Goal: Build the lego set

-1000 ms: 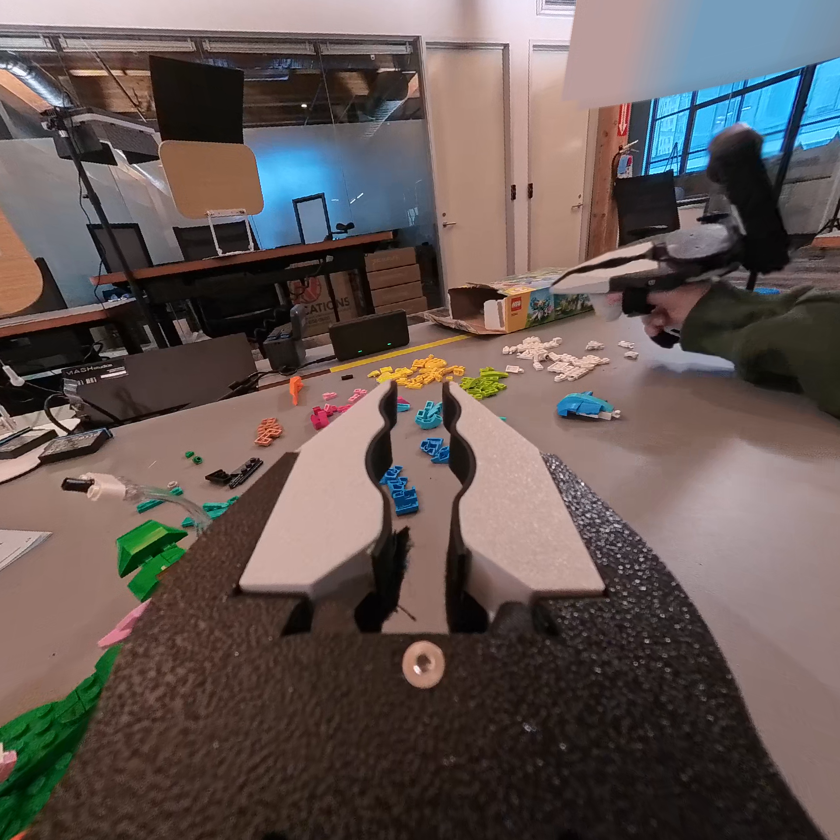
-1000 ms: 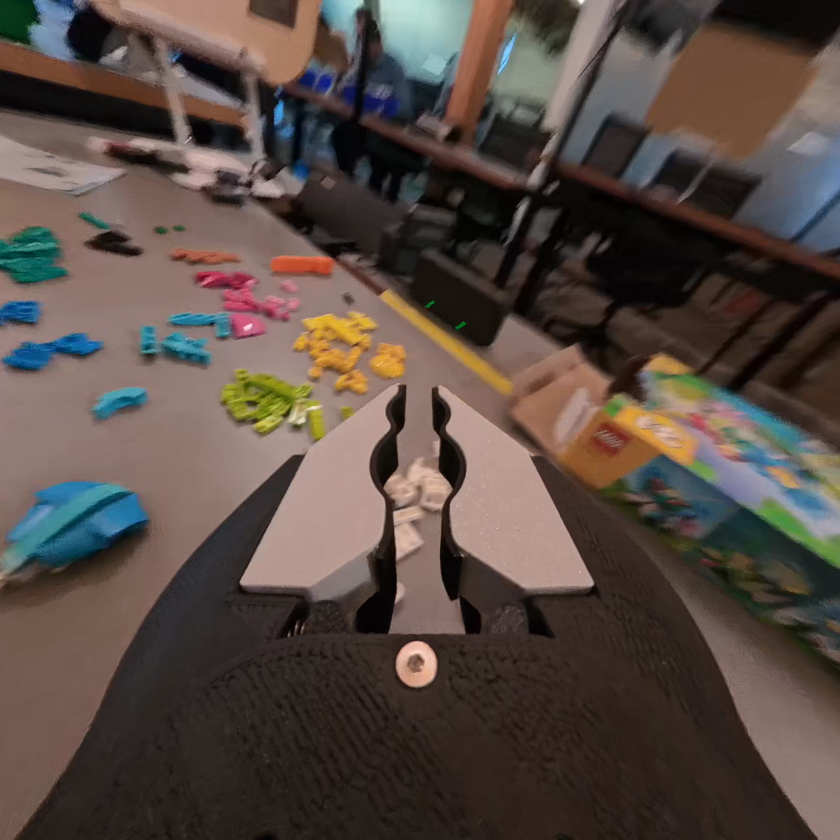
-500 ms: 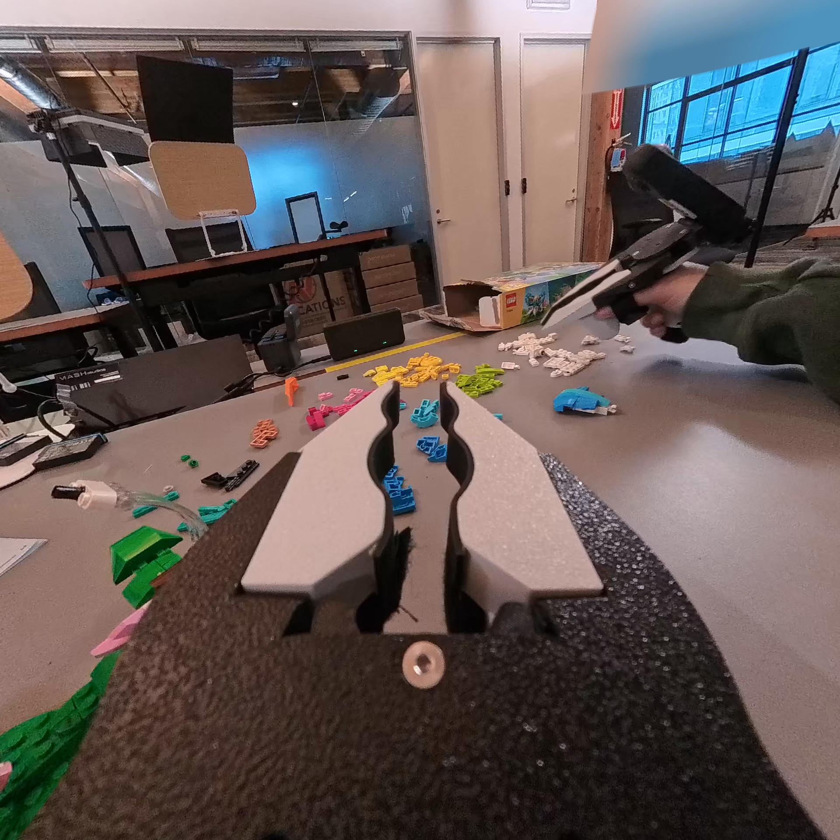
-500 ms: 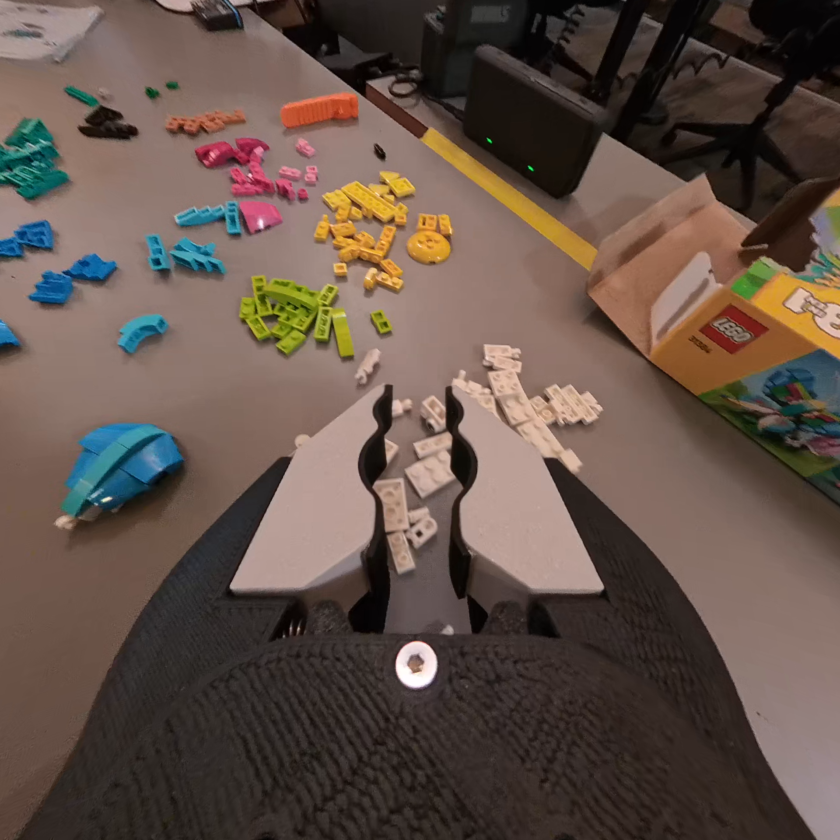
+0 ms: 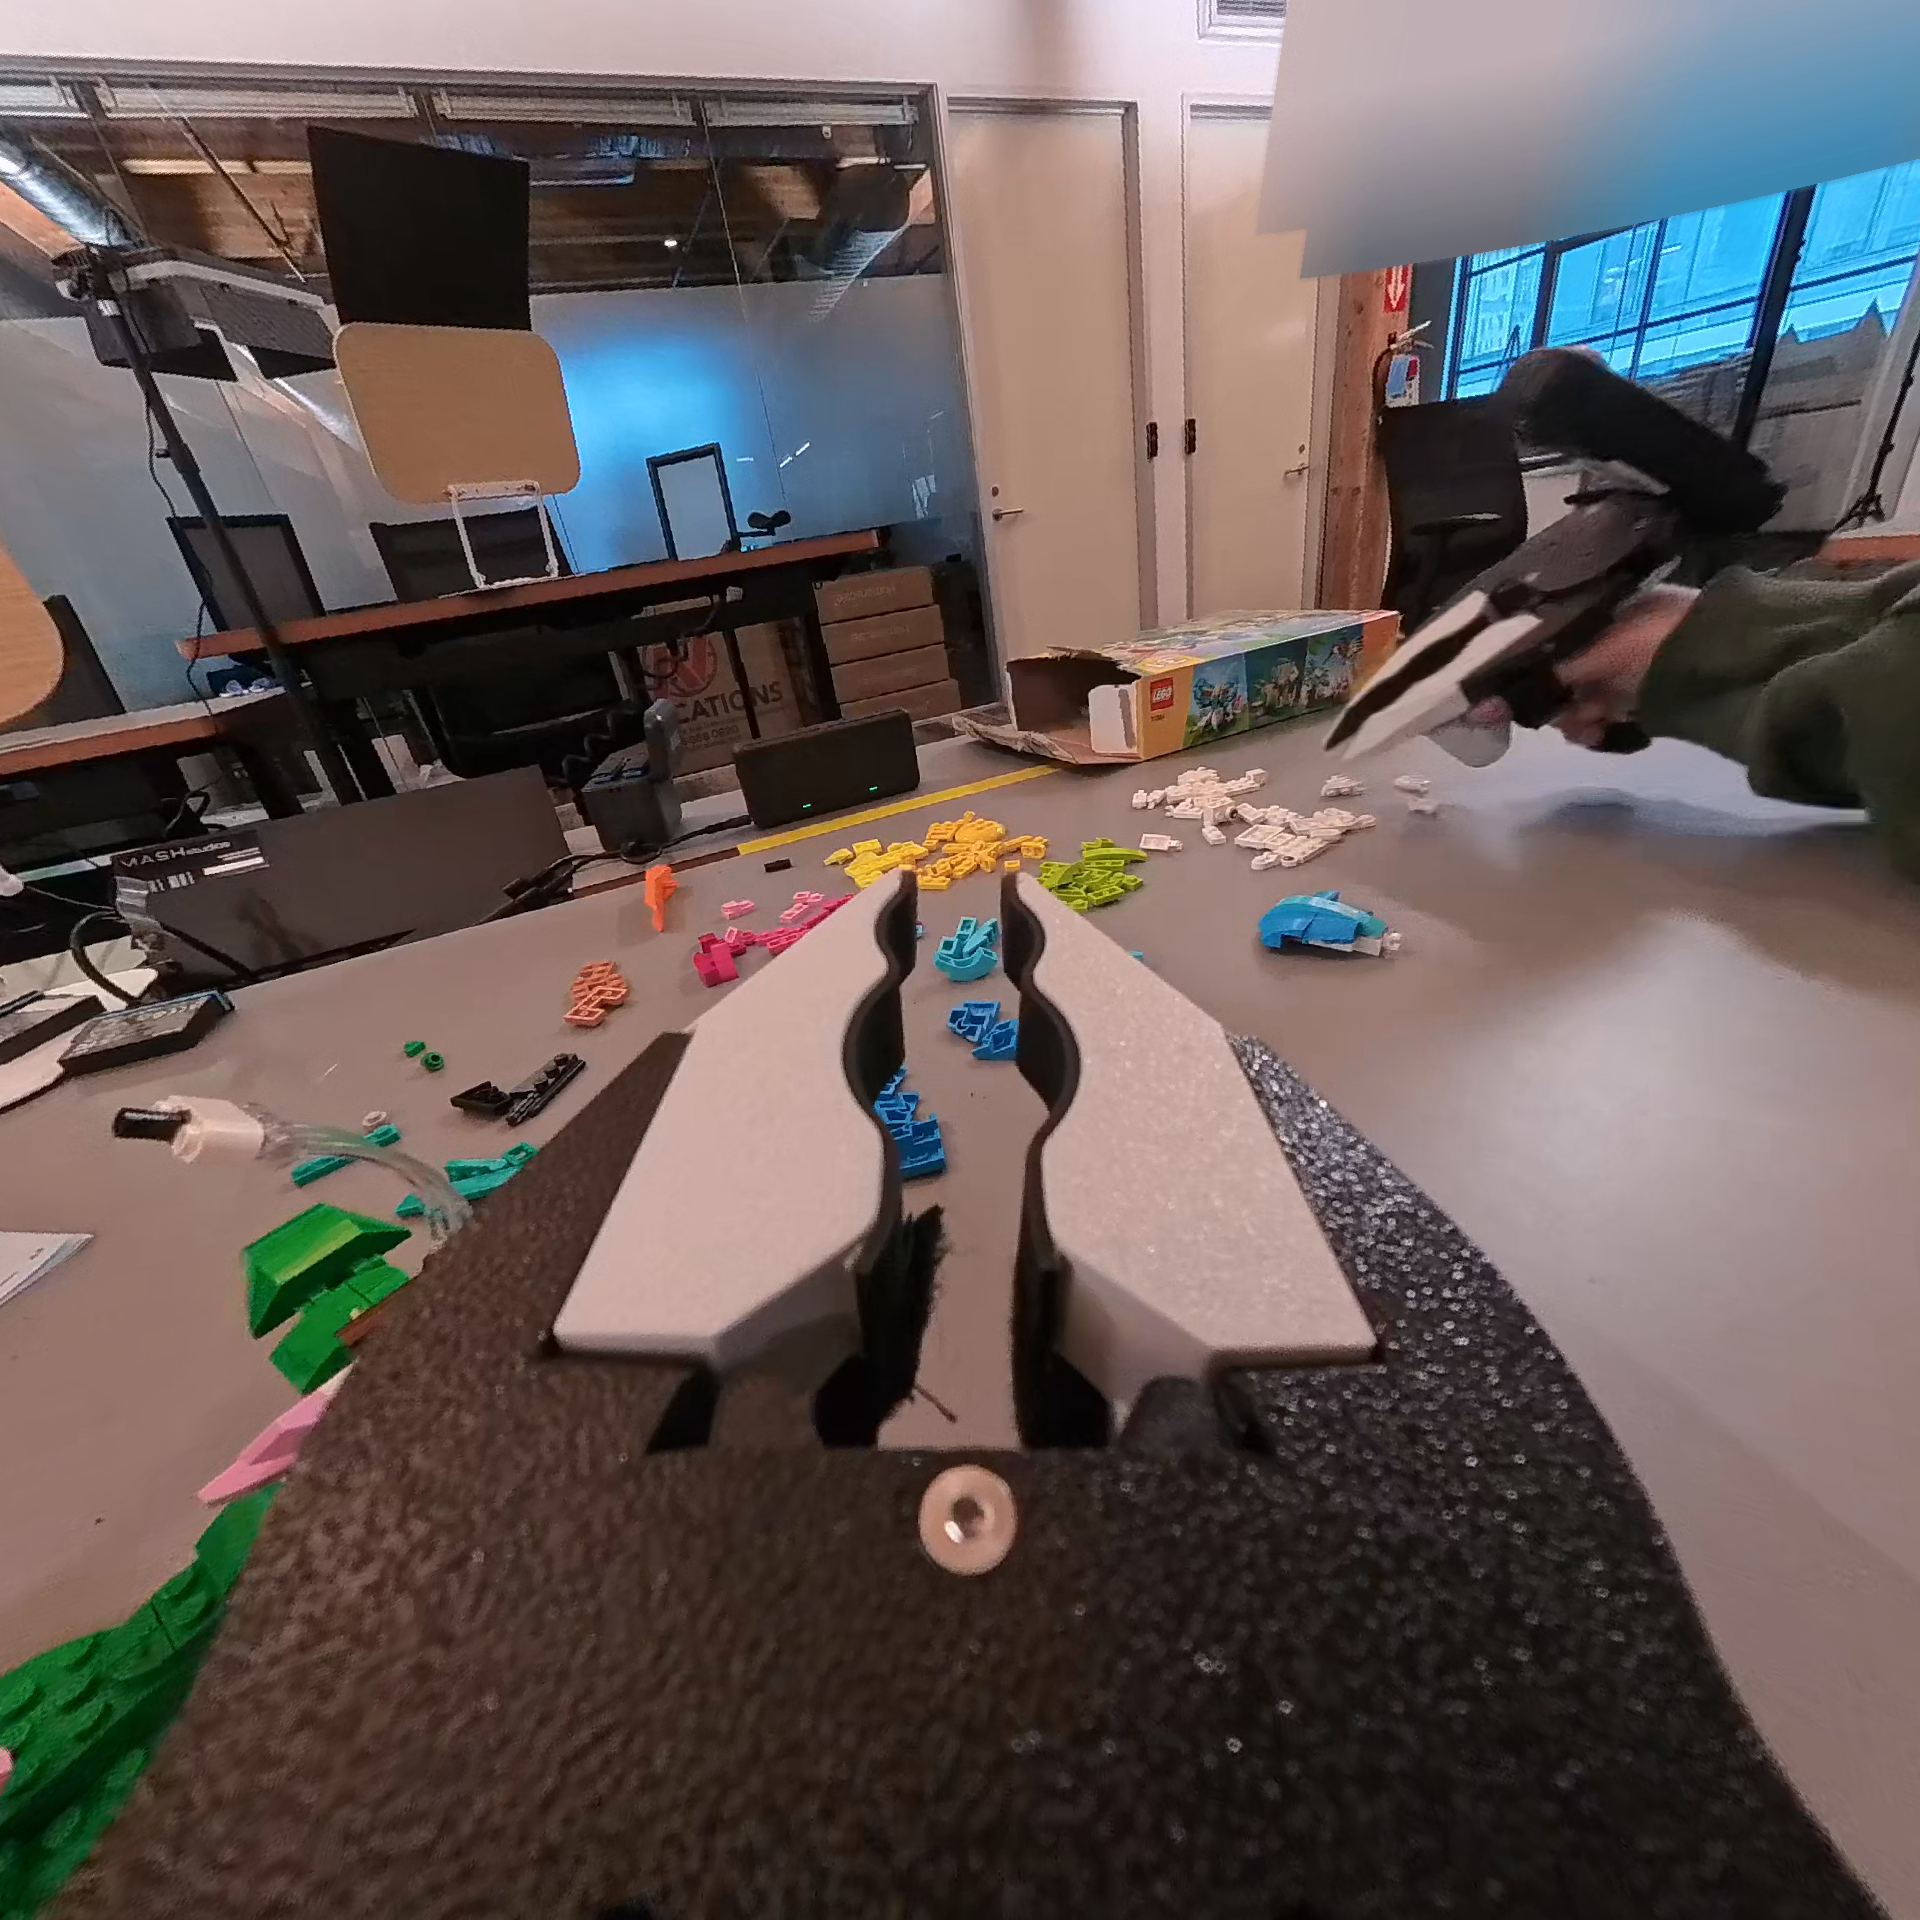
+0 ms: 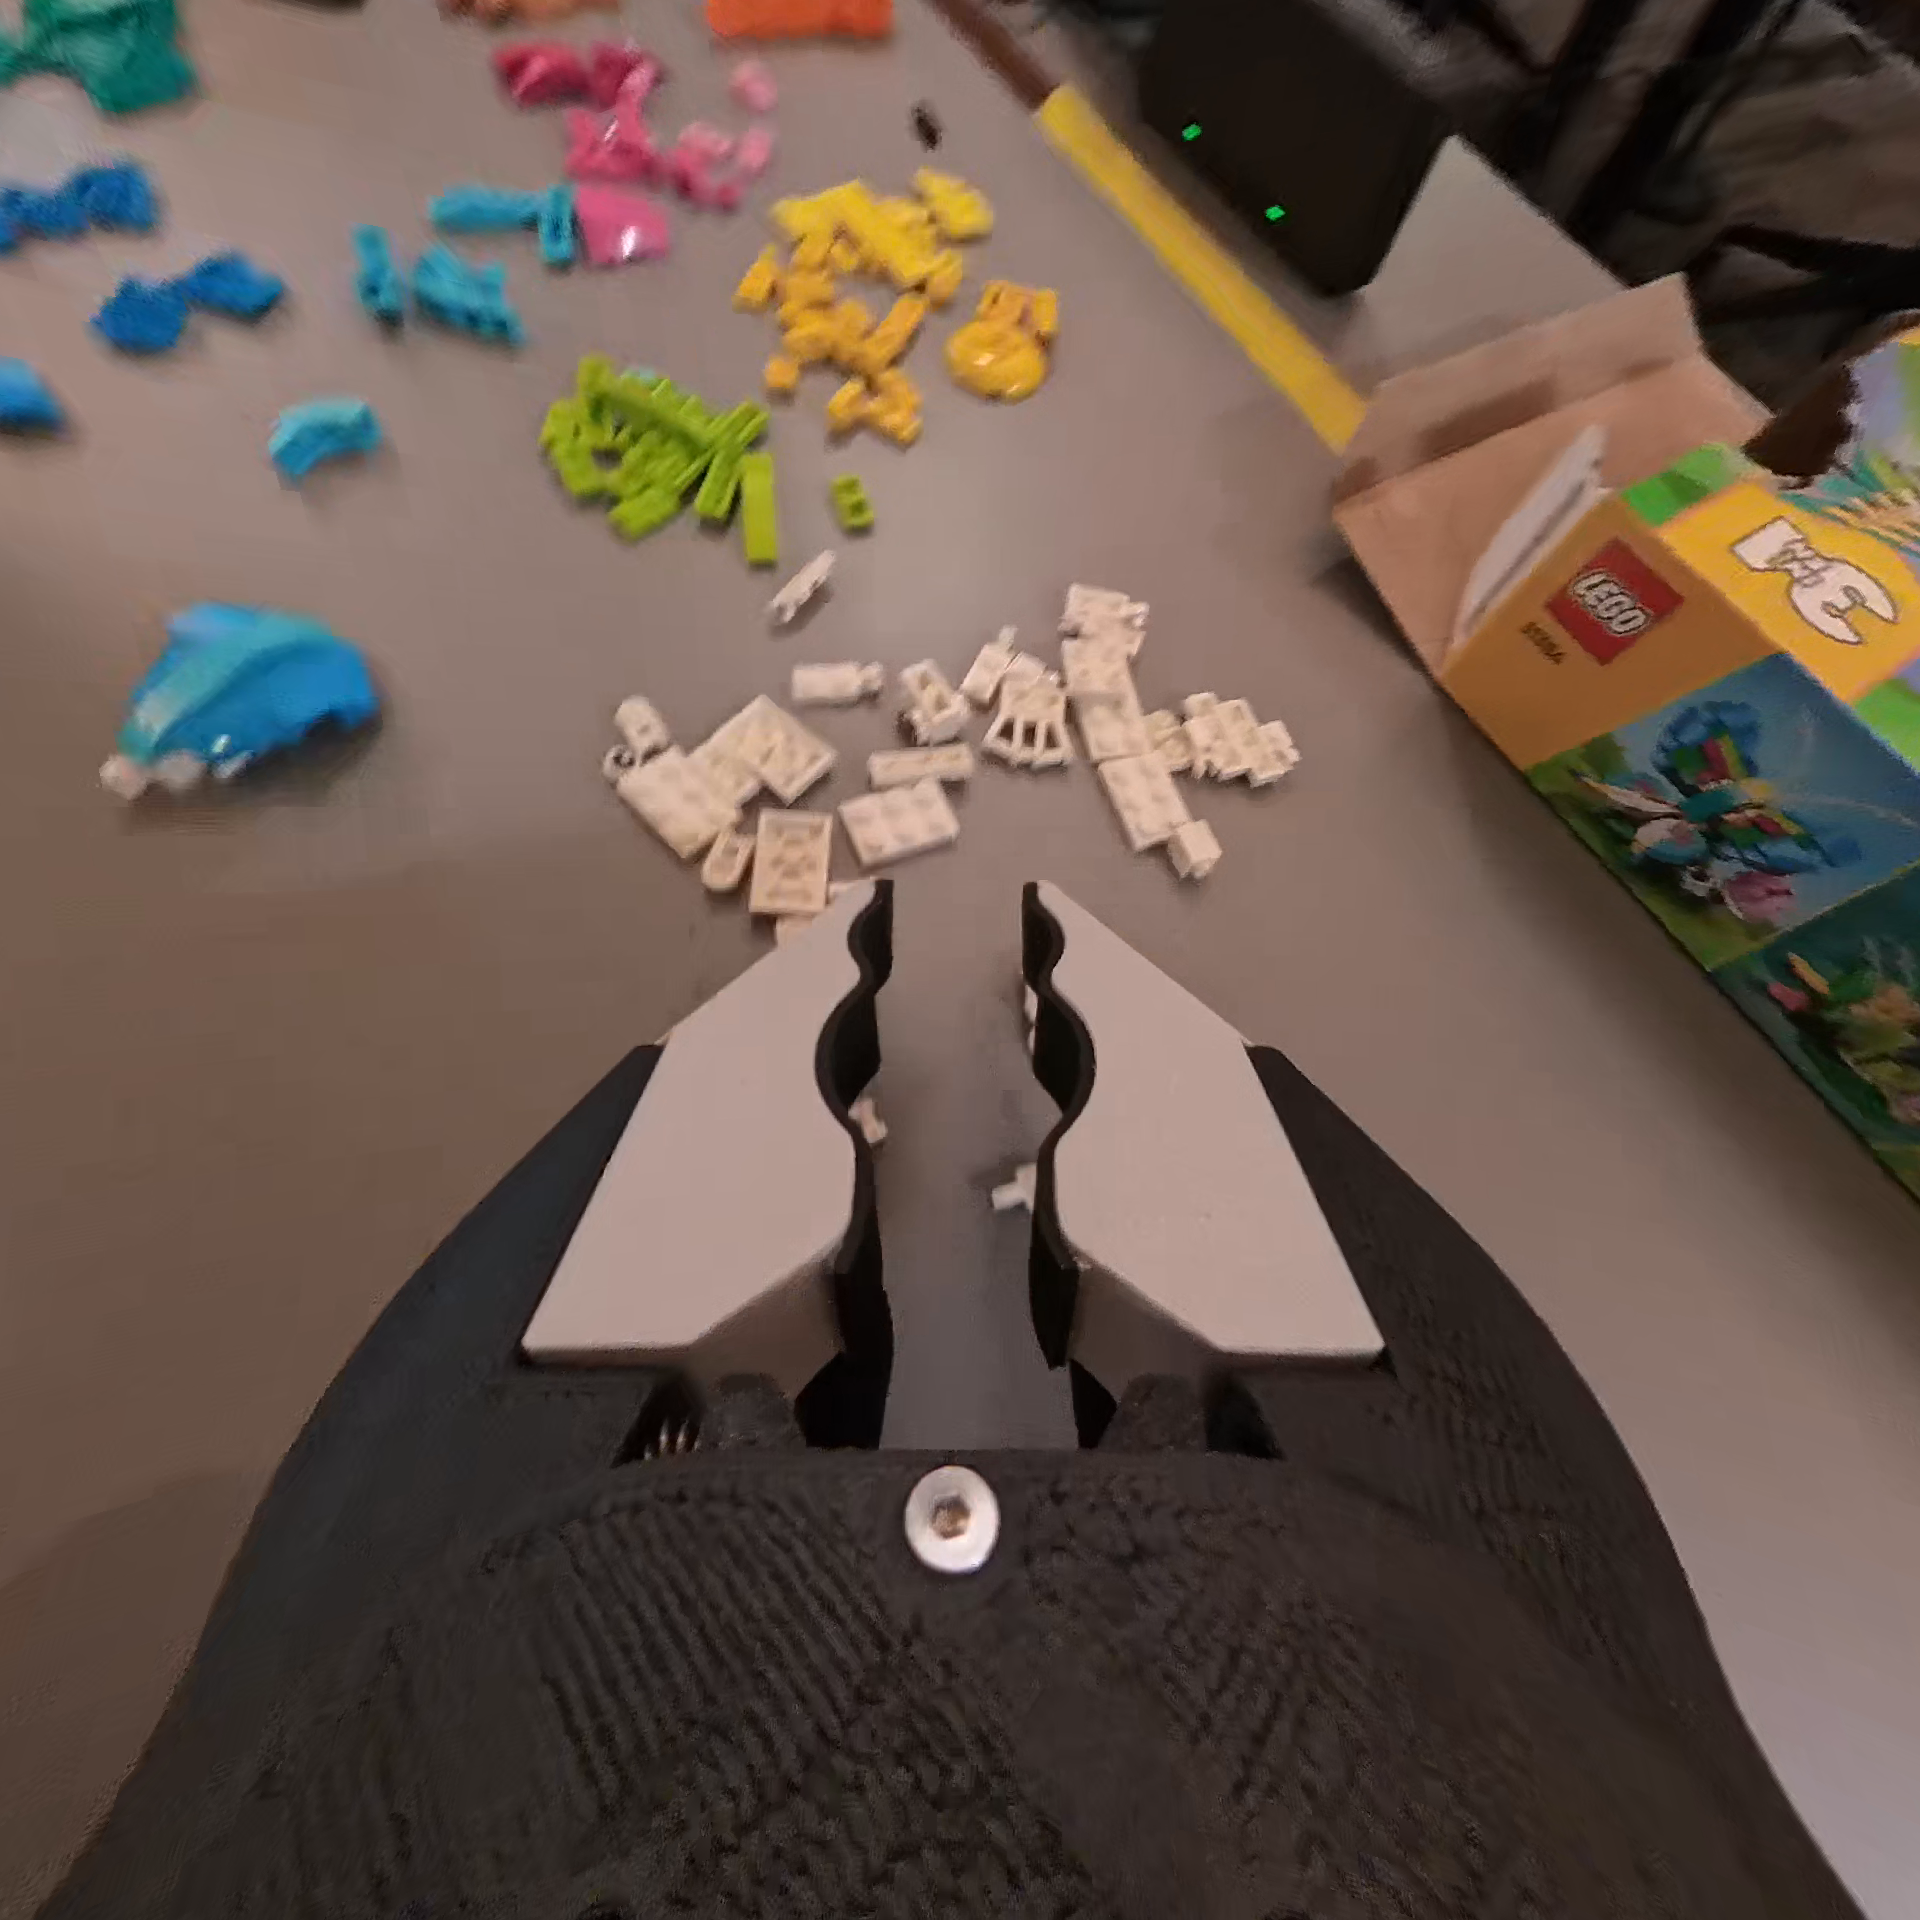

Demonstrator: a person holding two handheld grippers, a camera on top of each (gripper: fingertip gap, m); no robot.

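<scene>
Beyond my right tongs the loose bricks lay on the table, the opened box to their right, the small built piece to their left, further heaps behind.

White bricks, yellow bricks, grey table.

A grey table carries loose bricks sorted by colour: white pieces, lime pieces, yellow pieces and pink pieces. A small blue build sits left of the white heap. An opened set box lies on its side to the right.
</scene>
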